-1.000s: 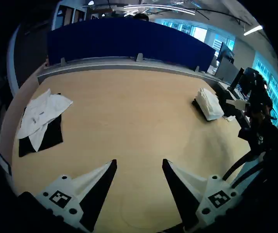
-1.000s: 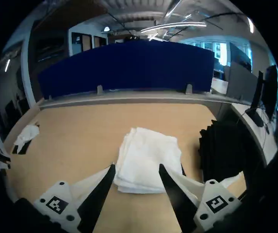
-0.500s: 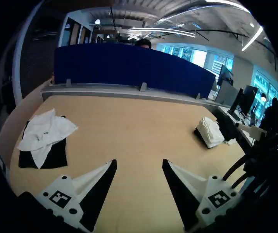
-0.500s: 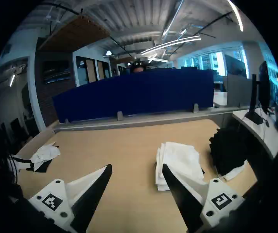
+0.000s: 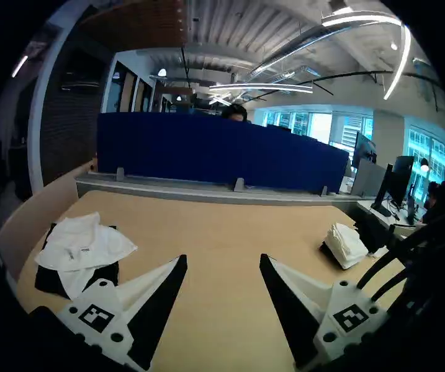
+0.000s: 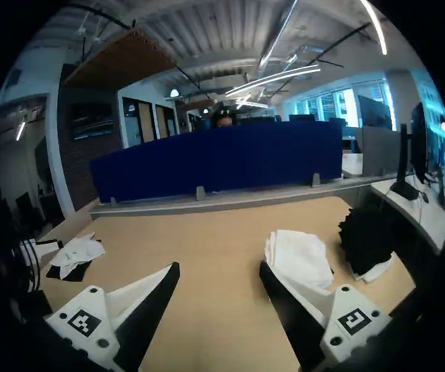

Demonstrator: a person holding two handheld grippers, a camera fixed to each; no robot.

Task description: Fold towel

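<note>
This is showing an open-plan office. A blue partition screen is running along the far edge of a wooden desk. A monitor is standing on a neighbouring desk, and linear lights are hanging under exposed ceiling ducts.

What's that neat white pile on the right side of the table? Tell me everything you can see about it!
It is a stack of folded white towels, soft cloth with layered edges on its left side. It lies flat on the pale wooden table, toward the right, beside a heap of black cloth. The open right tool isn't gripping it; one finger just shows in front of its near corner.
</note>
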